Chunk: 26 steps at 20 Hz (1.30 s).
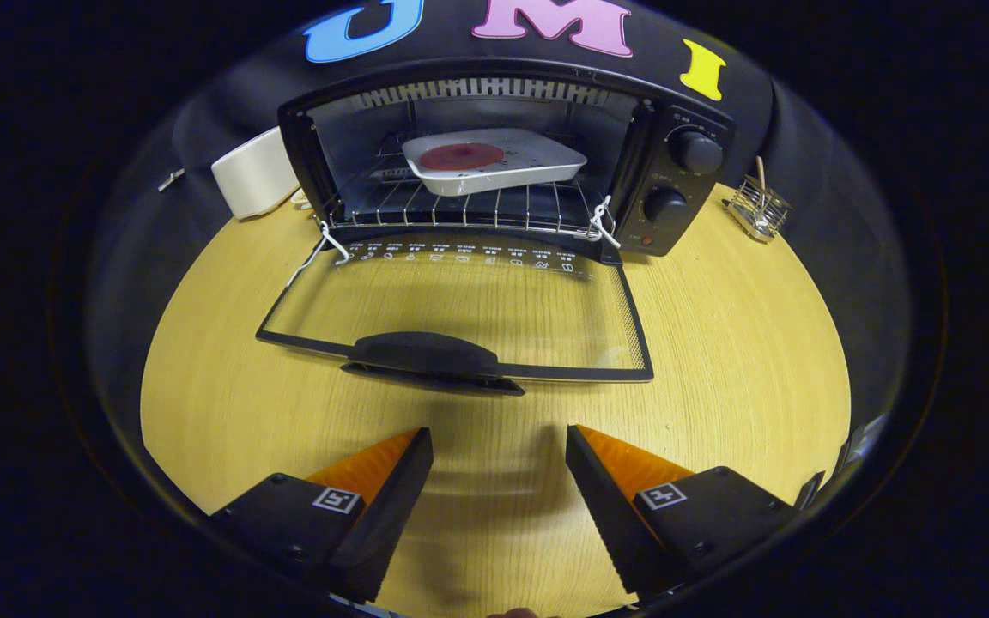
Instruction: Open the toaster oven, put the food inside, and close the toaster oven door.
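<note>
The black toaster oven (675,184) stands at the back of the wooden table with its glass door (469,309) folded flat down toward me. The door's black handle (426,354) lies just ahead of my fingers. Inside, on the wire rack (460,210), sits a white tray (494,163) holding a round dark red piece of food (462,156). My gripper (499,442) hovers above the table in front of the door, open, with nothing between its orange-and-black fingers (391,481).
A cream-white rounded object (254,174) stands to the left of the oven. A small wire holder (757,209) with a stick in it sits to the oven's right. Bare wooden tabletop (743,343) surrounds the door on both sides.
</note>
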Tool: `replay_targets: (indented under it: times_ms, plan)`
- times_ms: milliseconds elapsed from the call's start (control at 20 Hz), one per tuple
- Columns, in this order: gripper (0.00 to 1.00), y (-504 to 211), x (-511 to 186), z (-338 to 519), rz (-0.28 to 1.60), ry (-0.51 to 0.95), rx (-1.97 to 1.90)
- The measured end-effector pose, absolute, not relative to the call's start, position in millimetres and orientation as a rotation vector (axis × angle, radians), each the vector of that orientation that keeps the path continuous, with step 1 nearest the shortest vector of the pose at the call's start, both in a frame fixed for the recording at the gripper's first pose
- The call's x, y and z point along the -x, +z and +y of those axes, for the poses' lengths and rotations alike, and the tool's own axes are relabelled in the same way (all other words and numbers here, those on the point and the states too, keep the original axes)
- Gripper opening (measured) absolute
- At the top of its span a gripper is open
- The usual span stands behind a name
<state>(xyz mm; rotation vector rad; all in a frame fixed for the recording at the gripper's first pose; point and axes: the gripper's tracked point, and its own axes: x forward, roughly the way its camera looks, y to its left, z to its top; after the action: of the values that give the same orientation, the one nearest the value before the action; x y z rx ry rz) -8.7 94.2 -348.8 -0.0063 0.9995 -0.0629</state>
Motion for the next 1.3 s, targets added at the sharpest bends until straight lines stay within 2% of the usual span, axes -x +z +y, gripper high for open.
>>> replay_targets:
  times_ms: [700, 950, 1300]
  plan:
    - [1.00, -344, -19, 94, 0.984, -0.101, -0.077]
    - [1.00, -292, -21, 107, 0.819, -0.034, -0.062]
    - [0.99, -183, -59, 97, 0.589, -0.059, -0.138]
